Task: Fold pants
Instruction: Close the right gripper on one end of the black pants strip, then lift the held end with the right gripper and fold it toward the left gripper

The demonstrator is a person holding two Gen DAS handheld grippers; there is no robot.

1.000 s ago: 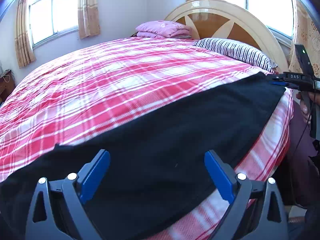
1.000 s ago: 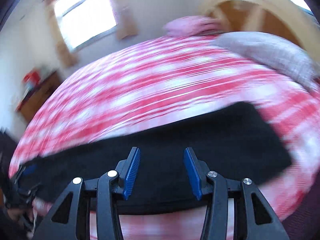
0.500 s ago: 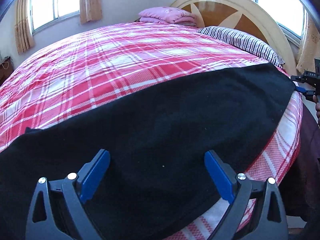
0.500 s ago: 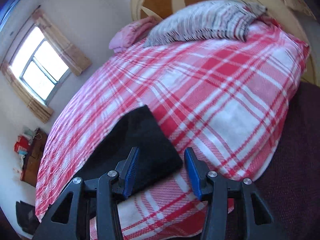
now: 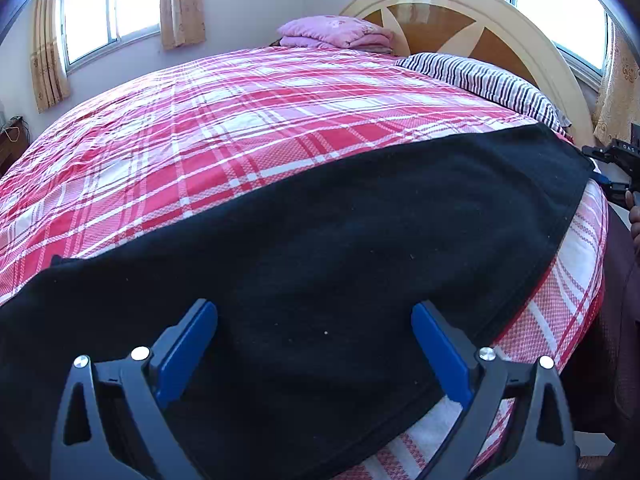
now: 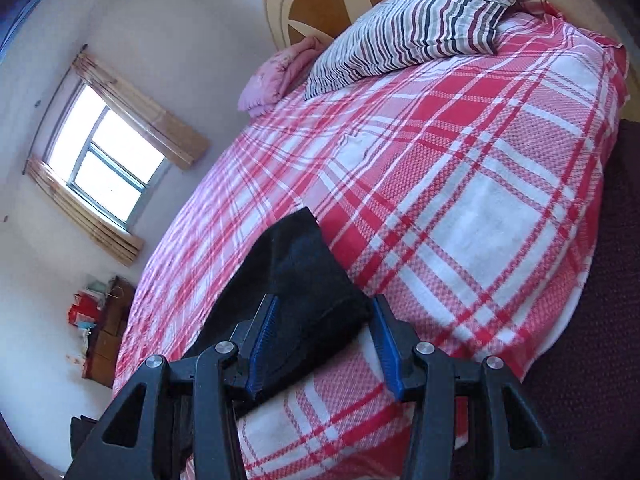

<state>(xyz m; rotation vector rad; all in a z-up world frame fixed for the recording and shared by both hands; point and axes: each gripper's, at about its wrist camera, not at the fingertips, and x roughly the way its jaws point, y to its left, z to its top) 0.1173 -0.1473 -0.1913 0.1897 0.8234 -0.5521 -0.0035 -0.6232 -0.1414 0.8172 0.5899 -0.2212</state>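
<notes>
My left gripper (image 5: 314,344) hangs over the black pants (image 5: 320,248), which spread on the plaid bedcover (image 5: 248,128) under and ahead of its 2 fingers; those stand wide apart, gripping nothing. At my right gripper (image 6: 326,336), 1 corner of the pants (image 6: 304,280) lies between the half-spread fingers; I cannot tell whether the pads touch it. The pants' long axis runs from one gripper to the other, along the near bed edge.
</notes>
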